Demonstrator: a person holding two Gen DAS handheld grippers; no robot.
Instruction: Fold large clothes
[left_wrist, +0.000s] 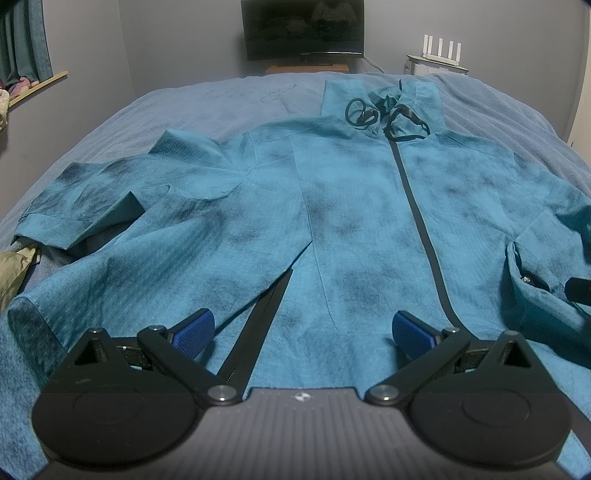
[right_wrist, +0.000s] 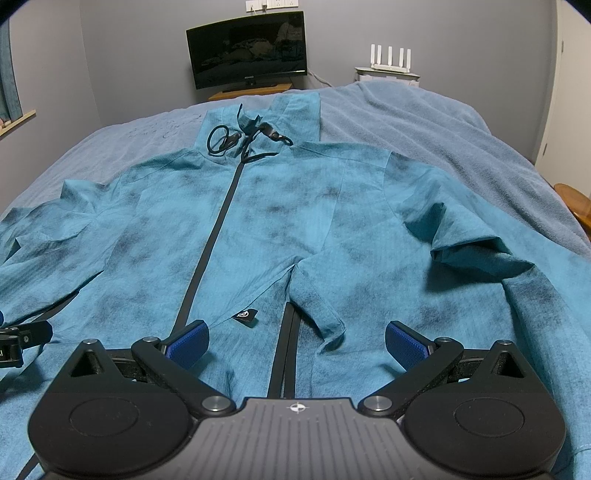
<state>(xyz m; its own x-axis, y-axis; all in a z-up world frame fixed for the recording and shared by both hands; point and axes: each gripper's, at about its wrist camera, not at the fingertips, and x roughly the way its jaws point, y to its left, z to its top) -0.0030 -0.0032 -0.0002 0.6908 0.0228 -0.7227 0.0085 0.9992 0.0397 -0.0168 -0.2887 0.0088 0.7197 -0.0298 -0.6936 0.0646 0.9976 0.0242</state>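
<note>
Both grippers hover wide open over the jacket's hem.

Mottled teal zip-front jacket lies front-up, spread on the grey-blue bedspread (collar toward the black monitor). Left gripper and right gripper hold nothing; contact with fabric probably none, hard to tell. Right sleeve rumpled.

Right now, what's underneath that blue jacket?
The jacket lies spread on a grey-blue blanket covering the bed. At its left sleeve a beige cloth peeks out. Whatever lies beneath the jacket's middle is hidden.
</note>
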